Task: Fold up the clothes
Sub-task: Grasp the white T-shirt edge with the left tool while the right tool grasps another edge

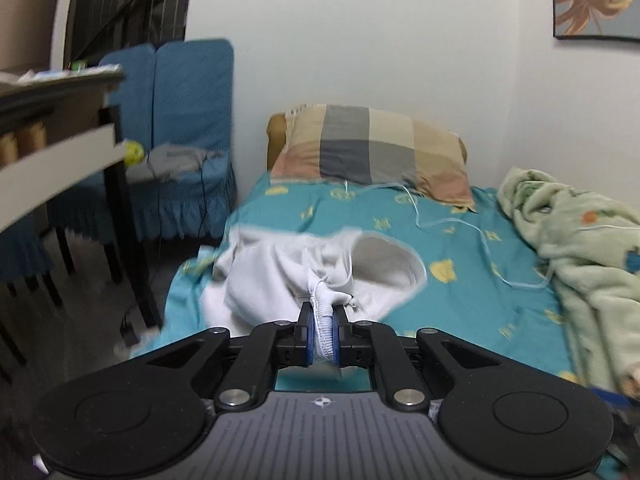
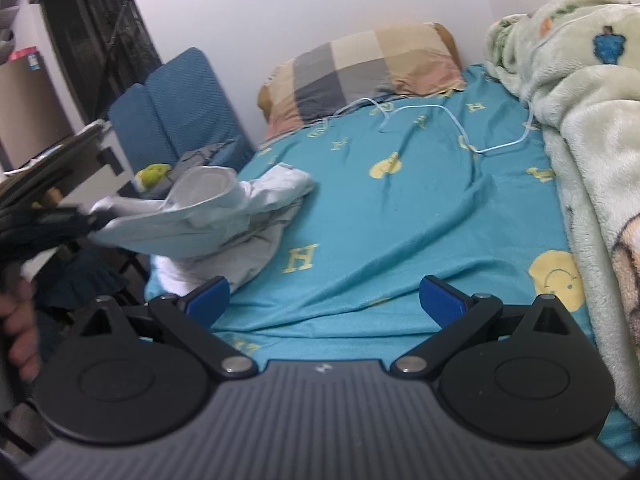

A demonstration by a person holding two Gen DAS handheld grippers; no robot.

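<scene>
Left gripper (image 1: 323, 326) fingers clamped on ribbed hem of white hoodie (image 1: 288, 276), right gripper (image 2: 325, 300) released over bedsheet (image 2: 400, 220); hoodie bunched, folding unstarted

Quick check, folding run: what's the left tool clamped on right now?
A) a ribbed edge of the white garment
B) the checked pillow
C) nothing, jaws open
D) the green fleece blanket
A: in the left wrist view the left tool has its blue pads closed on a ribbed edge of the white garment, which trails from it over the teal bedsheet.
</scene>
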